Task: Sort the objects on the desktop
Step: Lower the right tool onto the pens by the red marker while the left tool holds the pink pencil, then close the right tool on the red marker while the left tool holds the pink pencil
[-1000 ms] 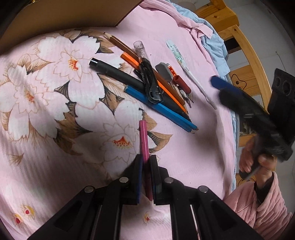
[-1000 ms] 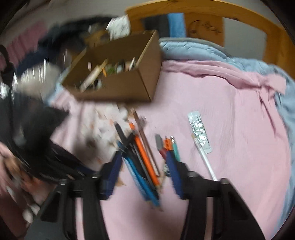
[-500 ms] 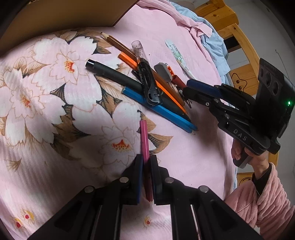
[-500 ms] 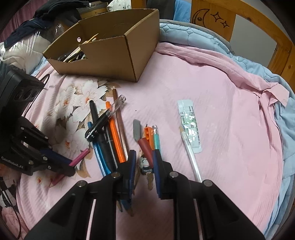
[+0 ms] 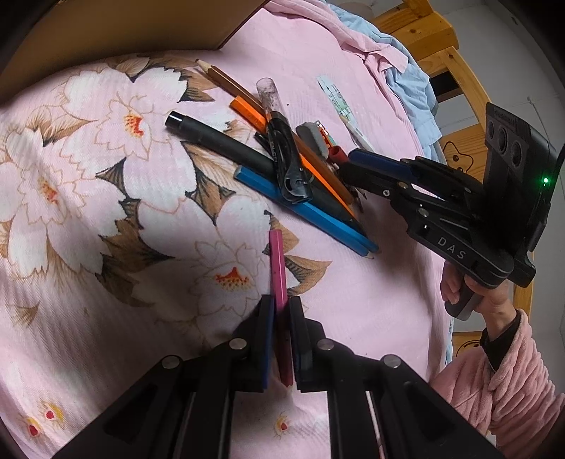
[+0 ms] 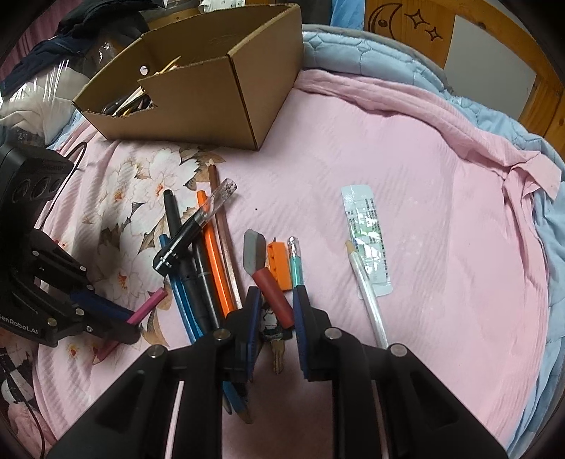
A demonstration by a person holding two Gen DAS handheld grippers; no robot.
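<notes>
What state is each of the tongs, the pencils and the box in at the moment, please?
Left tongs: shut on pink pencil.
Pink pencil: gripped mid-shaft, tip end low near the bedsheet.
Right tongs: open, straddling the dark red tube.
Dark red tube: lying flat, between the fingers.
Cardboard box: open-topped, holding some pens.
White pencil: lying flat, partly on a wrapper.

Left wrist view sits low and close over the floral bedsheet [image 5: 88, 183], looking along its jaws toward the pen pile [image 5: 282, 166], with the right gripper [image 5: 353, 164] entering from the right. Right wrist view looks from the near side, slightly higher, facing the cardboard box [image 6: 212, 91] and wooden bed frame [image 6: 416, 24] far off. Both views share the pen pile [image 6: 201, 254]; the left gripper [image 6: 120, 319] shows at left.
</notes>
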